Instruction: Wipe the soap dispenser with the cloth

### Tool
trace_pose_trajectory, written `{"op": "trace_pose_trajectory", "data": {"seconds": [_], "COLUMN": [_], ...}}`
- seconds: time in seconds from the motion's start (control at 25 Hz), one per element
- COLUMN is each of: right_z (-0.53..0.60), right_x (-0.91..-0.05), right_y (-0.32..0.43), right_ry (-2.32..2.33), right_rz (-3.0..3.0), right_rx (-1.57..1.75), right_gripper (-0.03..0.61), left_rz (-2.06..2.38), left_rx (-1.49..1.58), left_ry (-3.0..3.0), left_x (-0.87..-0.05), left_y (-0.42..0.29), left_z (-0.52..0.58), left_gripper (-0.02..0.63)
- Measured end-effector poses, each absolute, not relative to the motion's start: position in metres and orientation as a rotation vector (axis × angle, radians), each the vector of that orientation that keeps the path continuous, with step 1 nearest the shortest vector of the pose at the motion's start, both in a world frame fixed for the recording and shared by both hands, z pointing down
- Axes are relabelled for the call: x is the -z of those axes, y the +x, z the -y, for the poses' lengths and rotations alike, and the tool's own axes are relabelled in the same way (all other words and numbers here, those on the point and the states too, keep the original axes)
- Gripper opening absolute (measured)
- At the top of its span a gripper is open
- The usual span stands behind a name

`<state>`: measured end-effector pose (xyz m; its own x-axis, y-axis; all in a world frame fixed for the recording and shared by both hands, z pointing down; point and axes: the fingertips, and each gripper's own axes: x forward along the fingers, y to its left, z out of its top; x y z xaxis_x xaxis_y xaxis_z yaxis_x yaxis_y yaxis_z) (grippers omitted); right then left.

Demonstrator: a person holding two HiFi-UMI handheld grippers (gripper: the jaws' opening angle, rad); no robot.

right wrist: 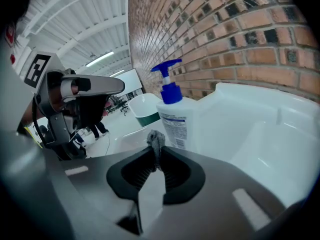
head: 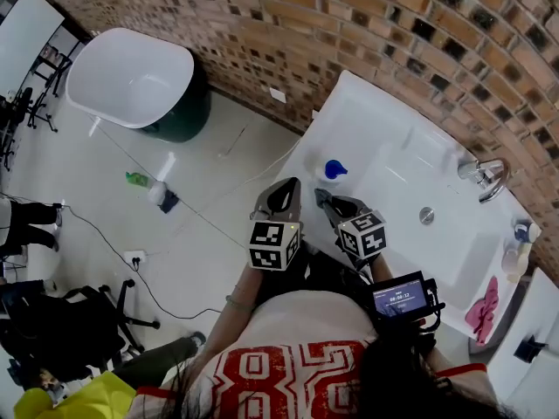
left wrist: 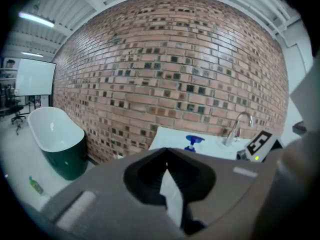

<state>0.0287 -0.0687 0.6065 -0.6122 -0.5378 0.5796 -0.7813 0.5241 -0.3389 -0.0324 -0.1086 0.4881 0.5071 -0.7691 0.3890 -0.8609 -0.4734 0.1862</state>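
The right tool (right wrist: pixel 156 153) pinches the grey cloth (right wrist: pixel 156 138) near the soap dispenser (right wrist: pixel 173 115); the left tool (left wrist: pixel 167 153) is closed and empty. Wiping seems barely started, if at all.

We wear a white shirt (head: pixel 297 321) with big red shapes on it. Long dark hair (head: pixel 410 382) falls over the shirt. Above the shirt, our left gripper (head: pixel 286 185) and right gripper (head: pixel 322 197) are grey with dark ribbed pads inside. Each has a white cube (head: pixel 273 244) with black squares. Beside the shirt's top, a small black screen (head: pixel 400 297) glows blue.
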Motion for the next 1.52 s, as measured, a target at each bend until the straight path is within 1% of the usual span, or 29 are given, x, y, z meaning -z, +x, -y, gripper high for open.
{"op": "trace_pose_trajectory", "data": {"seconds": [0.2, 0.4, 1.2, 1.32, 1.52], "right_z": [0.077, 0.083, 0.073, 0.079, 0.111], "right_x": [-0.616, -0.629, -0.64, -0.626, -0.575], "right_y": [0.012, 0.012, 0.106, 0.116, 0.125], "right_ry": [1.024, 1.021, 1.3, 1.353, 1.433], "right_rz": [2.352, 2.32, 2.154, 2.175, 2.331], "right_rx": [-0.795, -0.786, -0.891, -0.873, -0.804], "right_gripper": [0.046, 0.046, 0.048, 0.048, 0.047], "left_rz": [1.257, 1.175, 1.063, 1.076, 1.132], "left_rx": [-0.409, -0.435, -0.452, -0.443, -0.421], "left_ry": [2.5, 2.562, 2.589, 2.578, 2.538], "left_x": [-0.489, -0.489, -0.495, -0.495, -0.495], "left_y": [-0.028, -0.018, 0.01, 0.008, -0.005], "left_z": [0.097, 0.088, 0.085, 0.086, 0.093], "left_gripper": [0.003, 0.005, 0.005, 0.003, 0.003]}}
